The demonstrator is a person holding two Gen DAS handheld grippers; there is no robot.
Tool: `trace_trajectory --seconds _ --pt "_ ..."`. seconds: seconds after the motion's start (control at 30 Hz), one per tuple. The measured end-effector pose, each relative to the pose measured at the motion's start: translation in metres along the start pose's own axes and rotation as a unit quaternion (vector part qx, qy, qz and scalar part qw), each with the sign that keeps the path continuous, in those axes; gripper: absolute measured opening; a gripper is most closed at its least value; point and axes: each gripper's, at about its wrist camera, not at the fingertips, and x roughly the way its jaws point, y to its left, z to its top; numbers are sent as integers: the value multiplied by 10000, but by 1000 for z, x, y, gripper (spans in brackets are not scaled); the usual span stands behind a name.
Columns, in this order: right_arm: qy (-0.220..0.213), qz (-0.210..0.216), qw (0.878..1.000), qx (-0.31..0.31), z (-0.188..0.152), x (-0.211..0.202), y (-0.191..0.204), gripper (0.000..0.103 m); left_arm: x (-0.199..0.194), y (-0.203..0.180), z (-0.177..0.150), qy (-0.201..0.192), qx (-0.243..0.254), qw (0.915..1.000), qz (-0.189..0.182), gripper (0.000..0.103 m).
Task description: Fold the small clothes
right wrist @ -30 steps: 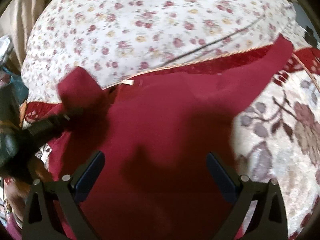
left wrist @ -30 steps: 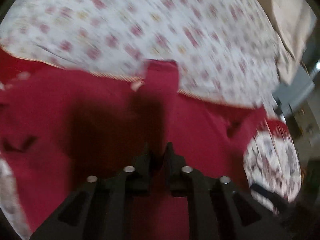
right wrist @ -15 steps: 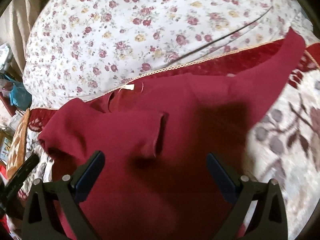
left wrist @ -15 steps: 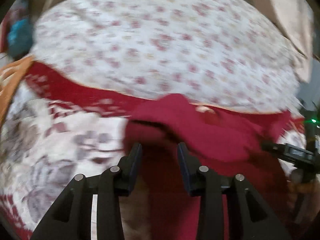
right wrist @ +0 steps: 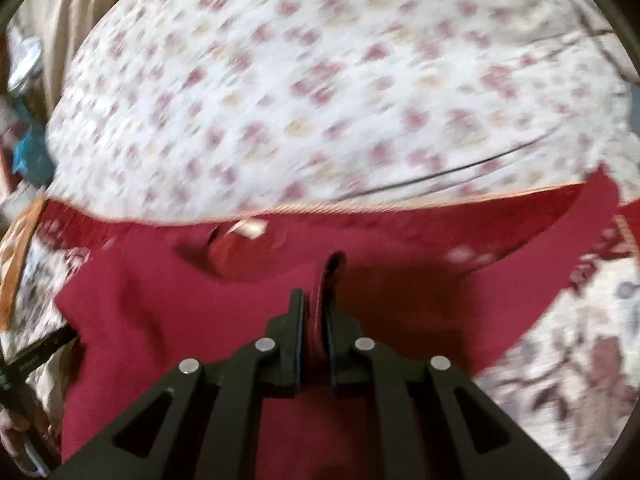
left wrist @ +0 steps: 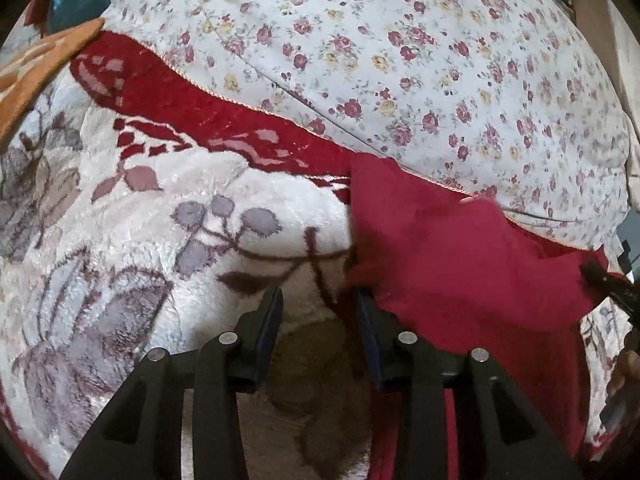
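A dark red shirt (right wrist: 192, 320) lies spread on a plush cream blanket (left wrist: 132, 248) patterned with grey-mauve leaves and a red border, below a white sheet (left wrist: 400, 60) sprigged with small roses. In the right wrist view the right gripper (right wrist: 314, 312) has its black fingers drawn nearly together on a raised ridge of the shirt's cloth, a stitched edge that stands up between them and runs on toward 12 o'clock; motion blur softens this view, so whether that ridge is a sleeve hem or a plain fold cannot be told. The neck opening, with its pale label (right wrist: 248, 227), sits just beyond at about 11 o'clock.

The left gripper (left wrist: 318, 304) is partly open and holds nothing. Bare blanket shows between its fingers, and the shirt's near edge touches or just overlaps the finger on the 3 o'clock side. From this gripper the garment spreads away toward 2 and 3 o'clock, its long axis running roughly from 9 to 3 o'clock along the blanket's red border.

The right gripper is plainly the nearer of the two, already on the cloth near the shirt's middle, so any fold would probably be led from there. The shirt looks like soft, matte knit, limp and easily rucked; the blanket beneath is thick, shiny pile.
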Motion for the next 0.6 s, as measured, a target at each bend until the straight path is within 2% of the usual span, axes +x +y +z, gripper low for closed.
trace_trajectory --seconds 0.1,0.17,0.23,0.27,0.33,0.4,0.47,0.6 --pt "83 -336 9991 233 2 10 -23 9 1 -8 1 -15 160 9998 132 14" --pt "367 -800 9958 267 -2 25 -34 15 -7 -12 1 -71 270 9995 126 14" --pt "537 -834 9941 442 -5 26 -41 19 -19 -15 2 -230 382 9989 163 14" --pt "473 -710 9947 567 -6 20 -45 21 -24 -16 3 -294 449 9983 229 14" --pt "285 -490 9962 665 -7 6 -40 34 -36 -21 5 -474 587 9966 330 14" --pt "220 -56 9988 443 -5 -2 -19 37 -44 -23 6 -653 602 9954 366 14" --pt "333 608 9975 138 -4 1 12 44 -48 -27 9 -801 538 9950 273 15" --pt "763 1611 9839 -122 -6 33 75 45 -29 -39 14 -583 638 9962 27 15"
